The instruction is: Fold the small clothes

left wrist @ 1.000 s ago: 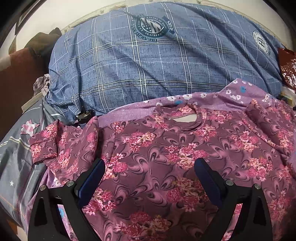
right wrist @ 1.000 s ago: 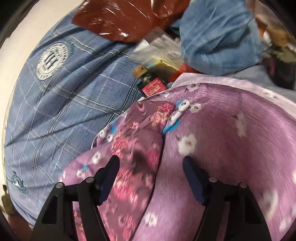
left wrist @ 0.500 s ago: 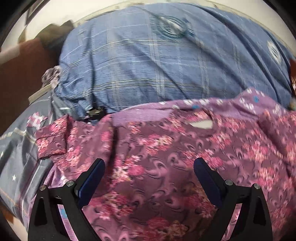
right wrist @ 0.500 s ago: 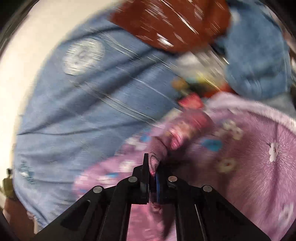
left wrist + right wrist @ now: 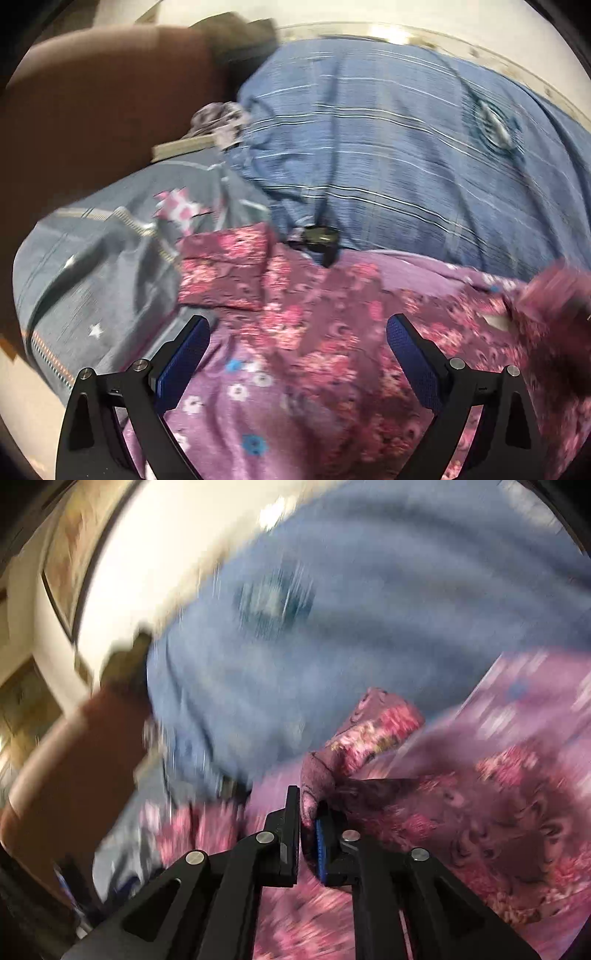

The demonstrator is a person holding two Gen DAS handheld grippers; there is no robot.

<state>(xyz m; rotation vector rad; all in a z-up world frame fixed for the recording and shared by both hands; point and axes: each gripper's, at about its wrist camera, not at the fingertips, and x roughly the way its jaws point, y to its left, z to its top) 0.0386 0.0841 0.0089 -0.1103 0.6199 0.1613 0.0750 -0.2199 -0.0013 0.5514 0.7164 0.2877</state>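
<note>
A small maroon top with pink flowers (image 5: 314, 332) lies spread on a lilac floral sheet (image 5: 229, 402). Its left sleeve (image 5: 225, 269) lies flat at the upper left. My left gripper (image 5: 295, 354) is open and empty, low over the top's left half. In the right wrist view my right gripper (image 5: 308, 812) is shut on the cuff of the top's right sleeve (image 5: 373, 731) and holds it lifted over the body of the top (image 5: 498, 812). The lifted sleeve shows blurred at the right edge of the left wrist view (image 5: 554, 295).
A big blue checked bundle (image 5: 406, 155) rises behind the top. A grey patterned cloth (image 5: 110, 251) lies to the left, with a brown cushion (image 5: 85, 110) beyond it. A small dark clip (image 5: 319, 236) sits at the bundle's foot. The right wrist view is motion-blurred.
My right gripper shut on the right sleeve's cuff and carried it up and leftward over the top. My left gripper swung left toward the left sleeve, staying open.
</note>
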